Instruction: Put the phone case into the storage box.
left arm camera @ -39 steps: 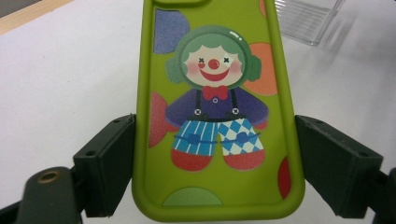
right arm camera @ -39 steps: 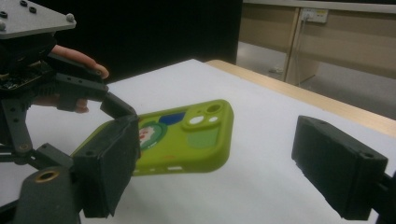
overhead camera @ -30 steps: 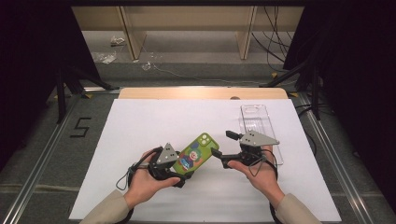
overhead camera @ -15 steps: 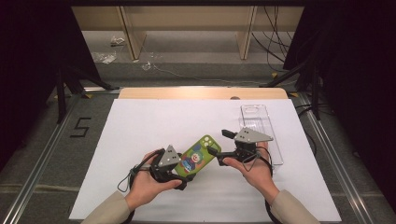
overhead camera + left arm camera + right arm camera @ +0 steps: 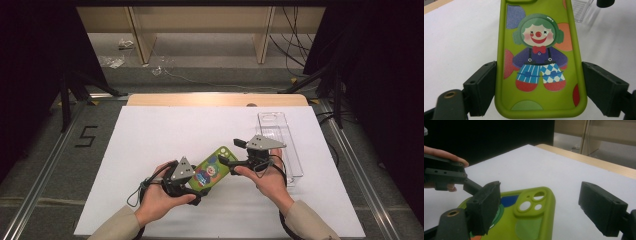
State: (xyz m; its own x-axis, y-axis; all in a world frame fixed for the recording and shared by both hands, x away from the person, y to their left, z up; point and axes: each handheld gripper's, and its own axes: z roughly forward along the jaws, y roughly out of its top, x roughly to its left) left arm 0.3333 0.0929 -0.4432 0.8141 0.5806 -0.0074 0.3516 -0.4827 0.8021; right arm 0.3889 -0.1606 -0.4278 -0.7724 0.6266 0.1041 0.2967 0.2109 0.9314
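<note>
Green clown phone case point(image 5: 212, 168) sat low centre of the high view on the white table sheet point(image 5: 165, 135), clamped across its width by the left gripper point(image 5: 537, 87). Right gripper point(image 5: 541, 207) stood open, straddling the camera-cutout end without contact; closing skewed risked twisting the case loose. Since the earlier frame, right gripper had shifted lower left toward the case, away from the clear tray point(image 5: 280, 145)

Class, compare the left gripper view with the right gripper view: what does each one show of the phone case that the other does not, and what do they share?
Left gripper view: the clown print on the green phone case, whose sides sit between the left gripper jaws, and a corner of the clear plastic box.

Right gripper view: the case's camera cut-outs, the open right gripper, and the table's wooden edge.

Both: the green case and the white table cover.
</note>
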